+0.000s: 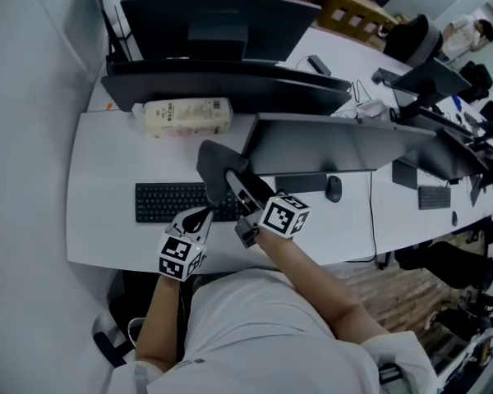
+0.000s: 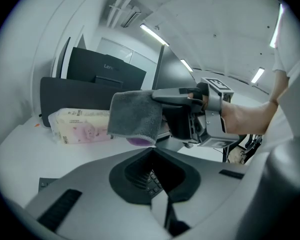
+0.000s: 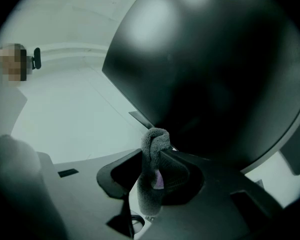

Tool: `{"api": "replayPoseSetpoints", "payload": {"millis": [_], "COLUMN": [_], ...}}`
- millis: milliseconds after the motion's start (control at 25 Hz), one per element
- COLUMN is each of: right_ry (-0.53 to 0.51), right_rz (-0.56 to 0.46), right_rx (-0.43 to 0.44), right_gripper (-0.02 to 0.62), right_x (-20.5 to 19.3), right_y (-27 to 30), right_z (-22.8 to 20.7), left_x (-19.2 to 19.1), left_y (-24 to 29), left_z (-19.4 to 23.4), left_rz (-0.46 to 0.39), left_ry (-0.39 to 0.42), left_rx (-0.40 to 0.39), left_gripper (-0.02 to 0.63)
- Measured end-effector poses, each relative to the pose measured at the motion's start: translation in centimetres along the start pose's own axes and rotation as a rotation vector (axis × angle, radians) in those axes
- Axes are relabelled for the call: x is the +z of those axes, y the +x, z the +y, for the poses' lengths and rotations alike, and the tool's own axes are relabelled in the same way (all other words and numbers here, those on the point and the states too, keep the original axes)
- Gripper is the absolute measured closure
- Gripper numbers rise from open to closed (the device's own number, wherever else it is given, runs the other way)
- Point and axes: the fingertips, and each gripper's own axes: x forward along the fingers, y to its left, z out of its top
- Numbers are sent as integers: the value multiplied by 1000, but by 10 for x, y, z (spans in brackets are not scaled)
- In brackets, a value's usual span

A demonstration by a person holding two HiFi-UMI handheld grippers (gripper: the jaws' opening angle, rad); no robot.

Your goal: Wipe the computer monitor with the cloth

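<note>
Here we clamp the soft, light cloth (image 3: 150, 191) by its bunched fold, lower centre, in the right gripper (image 3: 156, 156); left gripper (image 1: 202, 219) clenched empty.

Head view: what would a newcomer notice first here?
A grey cloth is pinched in the right gripper, raised close to the dark monitor. The left gripper hangs empty over the keyboard's near edge. A pale pack lies farther back on the desk.

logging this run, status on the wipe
Left gripper shut, empty. Right gripper shut on cloth. Cloth up by monitor, contact unclear. Nothing between them.
</note>
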Motion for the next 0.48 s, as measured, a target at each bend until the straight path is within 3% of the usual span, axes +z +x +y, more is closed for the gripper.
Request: {"api": "replayPoseSetpoints", "payload": {"millis": [480], "right_ry": [6], "right_rz": [-157], "right_rx": [104], "right_gripper": [486], "right_x": [58], "right_y": [-11], "right_z": [56], "left_x": [37], "left_y": [-14], "left_z": [-21], "left_rz": [-42], "left_ry": [76], "left_rx": [-29], "left_gripper": [604]}}
